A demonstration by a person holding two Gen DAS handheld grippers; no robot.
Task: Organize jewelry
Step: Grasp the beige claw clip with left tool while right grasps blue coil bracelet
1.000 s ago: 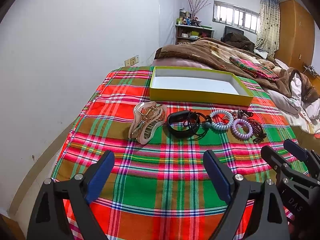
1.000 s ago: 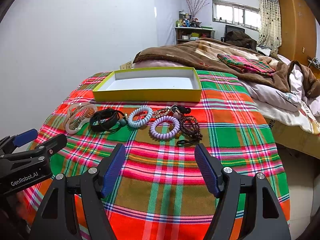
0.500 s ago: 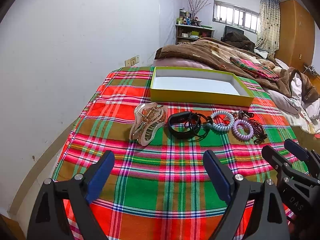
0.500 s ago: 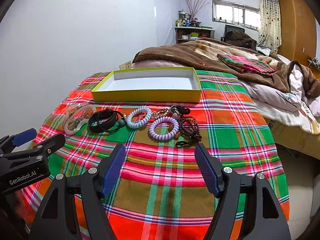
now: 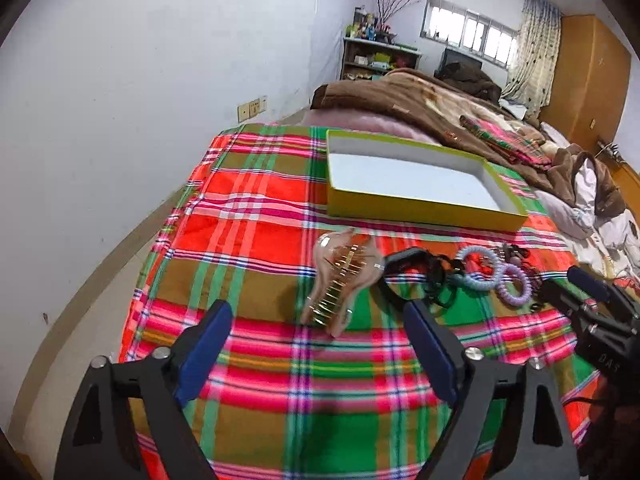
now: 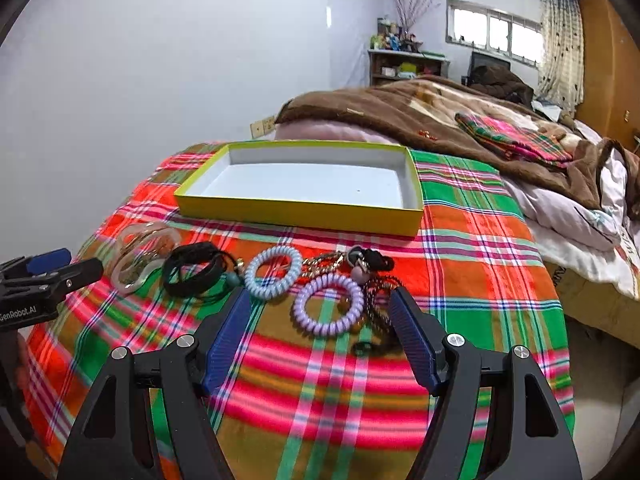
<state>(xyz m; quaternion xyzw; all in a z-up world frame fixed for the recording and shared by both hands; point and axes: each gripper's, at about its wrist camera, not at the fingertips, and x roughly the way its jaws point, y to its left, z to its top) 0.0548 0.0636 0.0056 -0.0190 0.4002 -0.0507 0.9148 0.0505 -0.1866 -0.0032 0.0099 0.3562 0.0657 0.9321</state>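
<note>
Both grippers have dipped closer to the jewelry row. The right gripper [image 6: 318,332], jaws apart, frames the purple coil bracelet [image 6: 329,304]. The left gripper [image 5: 318,340] gapes before the hair claw [image 5: 341,282].

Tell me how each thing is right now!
Box: open, nothing inside.
Clip: lying on the cloth, untouched.
Blue coil: lying flat.
Purple coil: lying flat, between the right tool's fingers in view.
Left tool: open.
Right tool: open.
</note>
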